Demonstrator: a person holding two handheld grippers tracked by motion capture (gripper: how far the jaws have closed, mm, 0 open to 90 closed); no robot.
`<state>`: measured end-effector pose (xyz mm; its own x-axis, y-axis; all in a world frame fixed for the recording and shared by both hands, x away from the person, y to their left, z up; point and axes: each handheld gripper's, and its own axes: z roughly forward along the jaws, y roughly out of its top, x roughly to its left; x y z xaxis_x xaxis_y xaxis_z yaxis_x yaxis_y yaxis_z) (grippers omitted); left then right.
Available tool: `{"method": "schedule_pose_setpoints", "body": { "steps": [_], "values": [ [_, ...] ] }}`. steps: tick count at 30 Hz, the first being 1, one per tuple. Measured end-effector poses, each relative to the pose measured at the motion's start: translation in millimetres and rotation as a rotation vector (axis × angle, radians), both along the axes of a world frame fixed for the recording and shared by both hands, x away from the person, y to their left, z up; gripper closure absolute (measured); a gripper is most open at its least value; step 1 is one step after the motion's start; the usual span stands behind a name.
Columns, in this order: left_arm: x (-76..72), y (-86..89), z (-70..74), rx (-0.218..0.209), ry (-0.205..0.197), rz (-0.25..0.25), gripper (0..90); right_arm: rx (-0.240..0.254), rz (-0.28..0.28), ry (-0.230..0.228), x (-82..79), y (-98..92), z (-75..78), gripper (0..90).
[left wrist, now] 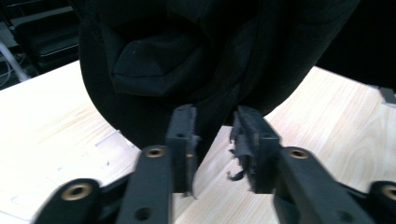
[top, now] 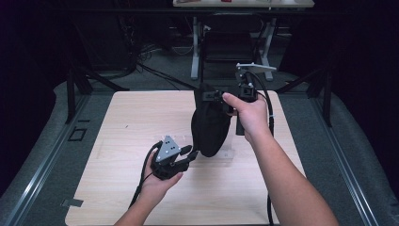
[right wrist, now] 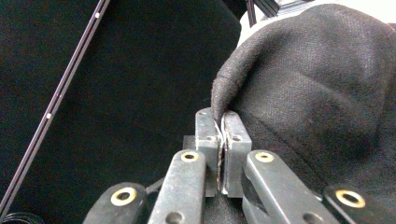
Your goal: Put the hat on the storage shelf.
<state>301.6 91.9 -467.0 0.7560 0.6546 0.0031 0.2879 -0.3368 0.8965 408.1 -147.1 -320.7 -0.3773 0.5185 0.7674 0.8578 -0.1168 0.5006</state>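
Observation:
A black cloth bag hangs above the light wooden table, its lower end close to the tabletop. My right gripper is raised at the bag's top and shut on its rim; in the right gripper view the pads pinch a folded edge of the dark fabric. My left gripper sits low at the bag's bottom left. Its jaws stand a little apart, and the bag's lower edge dips between the tips with bare table showing in the gap.
A black chair and a white desk frame stand beyond the table's far edge. Grey floor with metal rails runs along both sides. A faint clear patch lies on the table under the bag.

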Motion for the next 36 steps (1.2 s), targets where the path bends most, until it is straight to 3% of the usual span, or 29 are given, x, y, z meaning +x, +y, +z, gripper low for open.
{"method": "schedule_pose_setpoints", "body": {
  "steps": [4, 12, 21, 36],
  "values": [
    [2.4, -0.3, -2.4, 0.012, 0.009, 0.000, 76.6, 0.000, 0.000, 0.000, -0.6, -0.1, -0.1, 87.9],
    [0.2, -1.4, -3.0, 0.047, -0.023, -0.004, 79.4, 0.002, 0.002, -0.004, -2.7, -2.7, -0.6, 86.3],
    [-1.5, -2.9, -3.8, 0.072, -0.049, -0.008, 80.1, 0.000, -0.002, -0.049, -9.1, -10.5, 7.2, 80.0],
    [-1.7, 14.1, -4.7, 0.097, -0.058, 0.026, 84.8, -0.024, -0.048, -0.068, -17.6, -44.1, 7.5, 78.7]
  ]
}}
